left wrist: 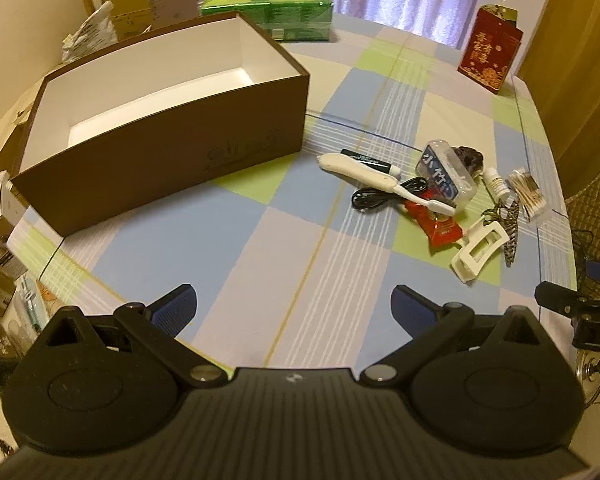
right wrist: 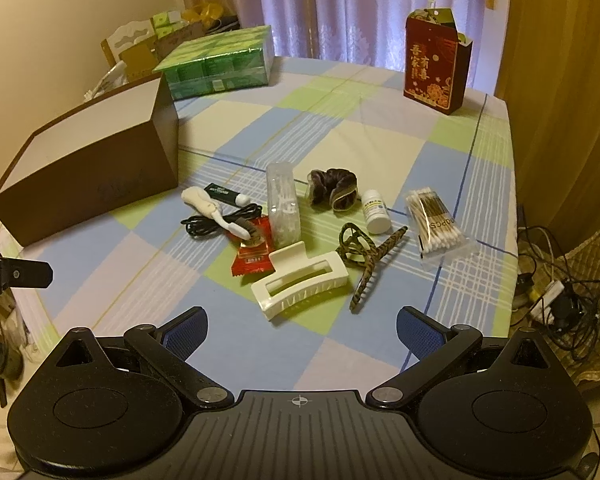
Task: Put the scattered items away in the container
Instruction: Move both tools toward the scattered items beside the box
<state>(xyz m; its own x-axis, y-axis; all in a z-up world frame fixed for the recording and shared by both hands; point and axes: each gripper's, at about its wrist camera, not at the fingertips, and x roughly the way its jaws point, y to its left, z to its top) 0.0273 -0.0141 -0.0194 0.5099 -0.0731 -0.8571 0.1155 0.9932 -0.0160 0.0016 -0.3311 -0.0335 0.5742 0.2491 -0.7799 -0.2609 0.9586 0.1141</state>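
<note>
A brown box (left wrist: pixel 168 156) with a white inside stands open on the checked cloth; it is also at the left in the right wrist view (right wrist: pixel 88 184). Scattered items lie to its right: a white hair claw (right wrist: pixel 300 286), a patterned clip (right wrist: pixel 370 258), a cotton swab pack (right wrist: pixel 434 220), a small white bottle (right wrist: pixel 376 212), a dark scrunchie (right wrist: pixel 334 188), a clear floss-pick box (right wrist: pixel 284 204), a red sachet (right wrist: pixel 254 256), a black cable (right wrist: pixel 216 222), a white brush (right wrist: pixel 216 208) and a dark tube (right wrist: pixel 226 194). My left gripper (left wrist: pixel 294 306) and right gripper (right wrist: pixel 302 328) hover open, holding nothing.
A green multipack (right wrist: pixel 220 64) sits behind the box, and a red gift bag (right wrist: pixel 436 72) stands at the far right corner. Cartons crowd the left edge (left wrist: pixel 4 240). Cables and a power strip (right wrist: pixel 556 296) lie on the floor past the table's right edge.
</note>
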